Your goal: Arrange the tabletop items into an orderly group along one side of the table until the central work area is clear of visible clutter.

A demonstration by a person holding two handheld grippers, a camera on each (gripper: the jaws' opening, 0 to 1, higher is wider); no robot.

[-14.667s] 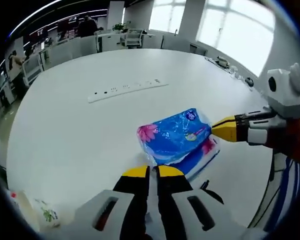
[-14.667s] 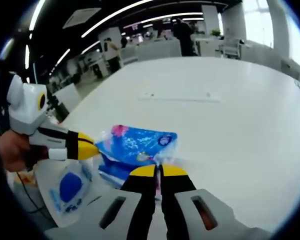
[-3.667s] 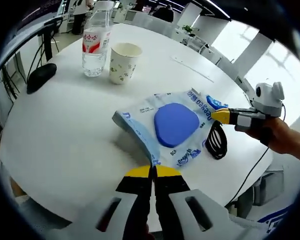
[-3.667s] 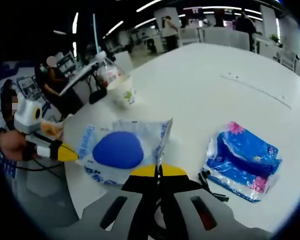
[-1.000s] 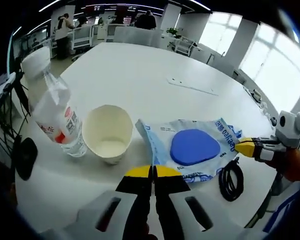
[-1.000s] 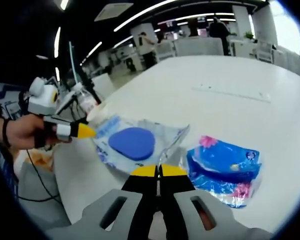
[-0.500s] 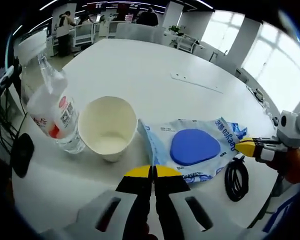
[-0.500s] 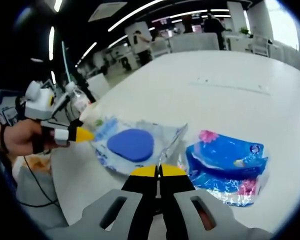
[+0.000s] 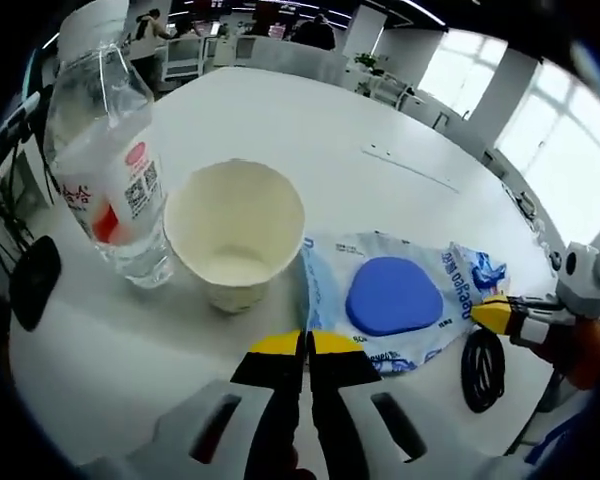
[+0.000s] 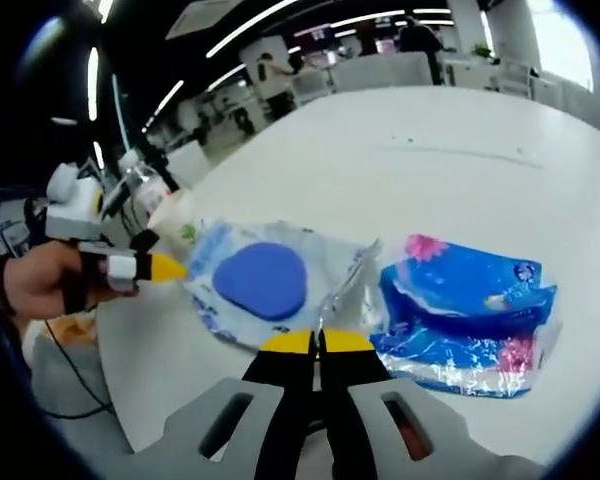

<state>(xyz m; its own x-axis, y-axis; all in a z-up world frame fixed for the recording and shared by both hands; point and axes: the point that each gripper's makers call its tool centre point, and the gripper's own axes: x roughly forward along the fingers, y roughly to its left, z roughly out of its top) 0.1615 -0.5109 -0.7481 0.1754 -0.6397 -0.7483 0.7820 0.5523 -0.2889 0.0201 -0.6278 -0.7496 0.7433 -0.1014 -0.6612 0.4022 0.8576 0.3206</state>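
1. Left gripper (image 9: 306,345): jaws clenched on the near edge of the clear plastic pouch (image 9: 390,300) that carries a blue oval pad. Seen from the right gripper view, its yellow tip (image 10: 165,267) meets the pouch (image 10: 265,280) at the far-left edge.
2. Right gripper (image 10: 320,343): jaws pinched shut on the opposite edge of the same pouch, which rises in a crease at the grip. From the left gripper view its yellow tip (image 9: 492,313) bites the pouch's right end.
3. Position of the item: the pouch is stretched between the two grippers just above or on the white surface (image 9: 280,130); whether its middle rests on the surface cannot be told.
4. Neighbours: a paper cup (image 9: 235,235) stands just beside the pouch's left edge, a water bottle (image 9: 110,170) just beyond the cup. A black coiled cable (image 9: 478,365) lies near the pouch's right end. The blue tissue pack (image 10: 470,310) lies just beside the pouch on the other side.
5. Judgement on the step: the pouch is being set down between cup and tissue pack. Keep both ends level and taut, lower it flat, and stop short of the cup, which is light and would tip at a nudge.
6. Release both grippers only once the pouch lies flat; a one-sided release would let it fold or slide onto the cable
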